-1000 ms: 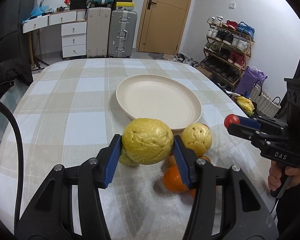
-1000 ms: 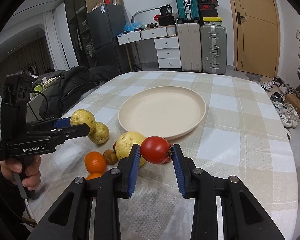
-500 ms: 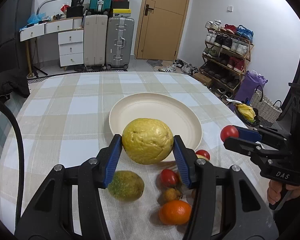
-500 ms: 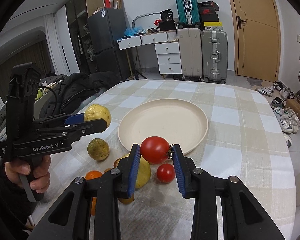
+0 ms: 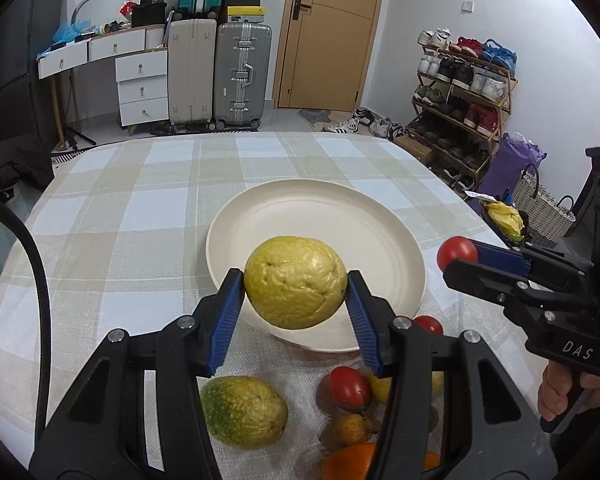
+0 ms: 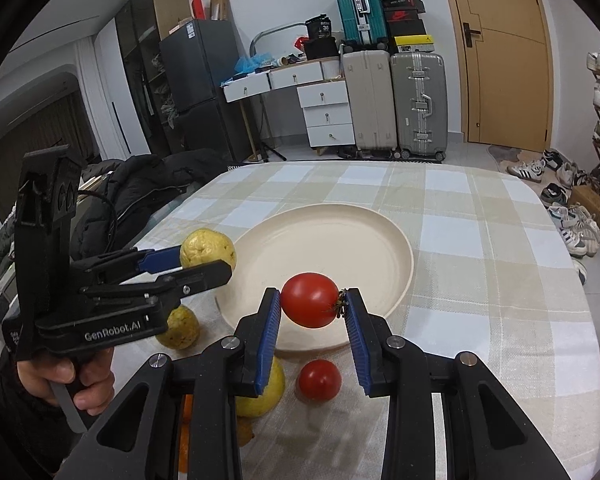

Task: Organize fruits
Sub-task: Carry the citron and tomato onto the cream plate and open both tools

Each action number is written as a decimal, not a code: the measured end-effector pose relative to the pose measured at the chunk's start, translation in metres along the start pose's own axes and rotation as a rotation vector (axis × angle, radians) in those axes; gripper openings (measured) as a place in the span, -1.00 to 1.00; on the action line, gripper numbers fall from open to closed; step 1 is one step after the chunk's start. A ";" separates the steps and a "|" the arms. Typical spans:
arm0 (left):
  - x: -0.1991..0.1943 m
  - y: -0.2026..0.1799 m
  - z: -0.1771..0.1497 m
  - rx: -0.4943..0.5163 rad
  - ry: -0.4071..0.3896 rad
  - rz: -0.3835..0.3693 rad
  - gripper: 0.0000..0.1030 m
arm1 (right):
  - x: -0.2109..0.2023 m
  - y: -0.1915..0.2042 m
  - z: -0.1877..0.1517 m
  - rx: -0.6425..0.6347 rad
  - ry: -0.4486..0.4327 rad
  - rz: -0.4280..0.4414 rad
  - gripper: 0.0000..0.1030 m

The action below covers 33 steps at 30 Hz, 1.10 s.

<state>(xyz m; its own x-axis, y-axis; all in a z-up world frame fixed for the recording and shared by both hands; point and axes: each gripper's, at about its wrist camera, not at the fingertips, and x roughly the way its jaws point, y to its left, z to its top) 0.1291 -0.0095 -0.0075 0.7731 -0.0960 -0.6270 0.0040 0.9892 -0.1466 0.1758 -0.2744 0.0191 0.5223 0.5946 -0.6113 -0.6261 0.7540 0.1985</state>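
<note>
Left claw (image 5: 295,294) gripping yellow guava (image 5: 295,282), hovering over near rim of plate (image 5: 380,236). Right claw (image 6: 311,307) clamping tomato (image 6: 310,300) above plate edge. Second tomato (image 6: 319,380), other fruit lying on counter (image 6: 480,280) before plate.

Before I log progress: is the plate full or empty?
Empty. The plate shows only bare cream surface in both views; all fruit is held in the claws or lies on the cloth.

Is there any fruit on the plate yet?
No, the plate is bare; the tomato and yellow fruit are held above its near edge in the grippers.
</note>
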 end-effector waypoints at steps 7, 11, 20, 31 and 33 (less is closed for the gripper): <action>0.018 0.000 -0.001 0.015 0.023 0.012 -0.05 | 0.012 -0.005 0.008 0.008 0.031 0.003 -0.35; 0.022 0.000 0.000 0.013 0.030 0.018 -0.05 | 0.021 -0.009 0.013 0.000 0.045 -0.008 -0.35; 0.036 -0.001 -0.003 0.023 0.066 0.024 -0.05 | 0.048 -0.016 0.005 0.017 0.089 -0.008 -0.35; 0.047 -0.003 -0.007 0.041 0.086 0.034 -0.04 | 0.063 -0.019 -0.002 0.015 0.119 -0.006 -0.35; 0.048 -0.003 -0.007 0.045 0.086 0.035 -0.04 | 0.063 -0.019 -0.002 0.014 0.114 -0.008 -0.35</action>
<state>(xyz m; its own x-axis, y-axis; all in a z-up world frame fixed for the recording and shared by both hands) 0.1615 -0.0181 -0.0429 0.7157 -0.0686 -0.6950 0.0076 0.9959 -0.0905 0.2192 -0.2516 -0.0250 0.4570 0.5537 -0.6961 -0.6135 0.7629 0.2041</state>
